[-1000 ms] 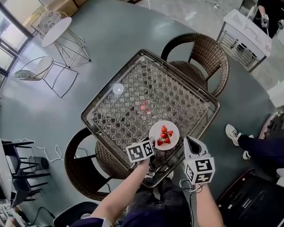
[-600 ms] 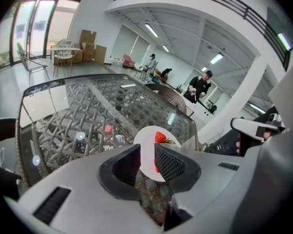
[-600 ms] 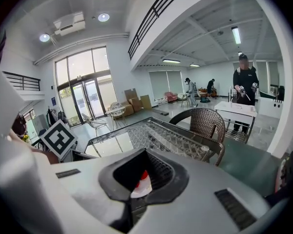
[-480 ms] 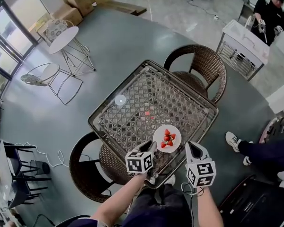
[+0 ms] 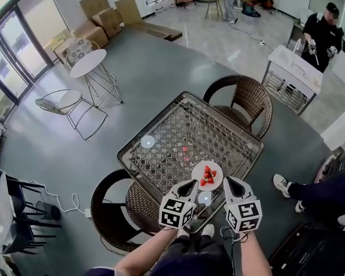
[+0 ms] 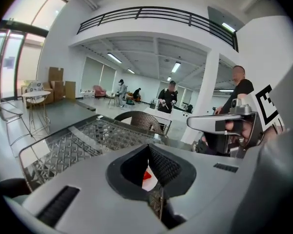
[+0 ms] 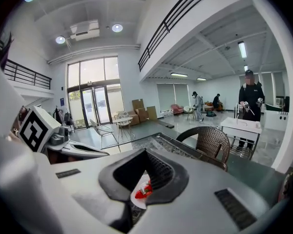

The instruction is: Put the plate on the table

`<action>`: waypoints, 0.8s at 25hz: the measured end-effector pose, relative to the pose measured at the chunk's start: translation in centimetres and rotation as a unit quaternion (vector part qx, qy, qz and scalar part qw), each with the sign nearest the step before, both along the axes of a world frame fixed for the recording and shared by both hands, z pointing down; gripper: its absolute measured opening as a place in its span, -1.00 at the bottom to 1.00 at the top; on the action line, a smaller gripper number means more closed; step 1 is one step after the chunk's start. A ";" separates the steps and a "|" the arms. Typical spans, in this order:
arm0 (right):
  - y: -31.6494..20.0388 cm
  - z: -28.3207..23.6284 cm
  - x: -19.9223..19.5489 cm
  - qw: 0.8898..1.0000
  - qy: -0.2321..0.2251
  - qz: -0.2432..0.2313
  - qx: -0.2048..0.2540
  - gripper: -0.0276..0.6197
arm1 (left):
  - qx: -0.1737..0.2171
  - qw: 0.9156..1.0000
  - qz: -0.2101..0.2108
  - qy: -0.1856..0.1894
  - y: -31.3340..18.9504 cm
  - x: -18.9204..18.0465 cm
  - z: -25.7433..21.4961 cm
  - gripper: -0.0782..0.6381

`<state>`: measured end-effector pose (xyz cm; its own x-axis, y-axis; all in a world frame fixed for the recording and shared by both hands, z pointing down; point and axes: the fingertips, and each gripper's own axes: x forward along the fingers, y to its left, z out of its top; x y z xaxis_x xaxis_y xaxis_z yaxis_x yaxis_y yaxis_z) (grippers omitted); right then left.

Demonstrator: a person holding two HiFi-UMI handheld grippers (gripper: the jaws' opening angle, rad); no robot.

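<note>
1. Plate lies flat on the table, lower centre of the head view, close to the table's lower-right edge (it's round, so no long axis).
2. On it: red strawberries, bunched mid-plate.
3. Left gripper and right gripper sit just beside its lower rim, both clenched on nothing.
4. Bare tabletop stretches toward the upper left.
</note>
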<state>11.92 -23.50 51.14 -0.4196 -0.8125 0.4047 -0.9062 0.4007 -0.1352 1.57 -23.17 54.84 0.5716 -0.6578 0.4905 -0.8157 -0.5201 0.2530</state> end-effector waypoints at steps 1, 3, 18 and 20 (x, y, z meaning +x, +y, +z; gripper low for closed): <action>0.0 -0.6 -0.1 1.000 0.001 -0.003 0.007 -0.90 | 0.007 1.000 0.008 0.006 0.2 0.3 -0.7 -0.76; 0.1 -1.6 -0.3 1.000 0.001 -0.007 0.019 -0.90 | 0.014 0.999 0.024 0.026 0.9 1.0 -2.1 -0.76; 1.6 -8.8 -3.2 0.995 -0.005 -0.039 0.093 -0.91 | 0.083 0.989 0.089 0.087 3.8 1.5 -10.2 -0.76; 1.8 -9.3 -3.5 0.994 -0.009 -0.043 0.098 -0.90 | 0.087 0.988 0.094 0.088 3.9 1.6 -10.7 -0.76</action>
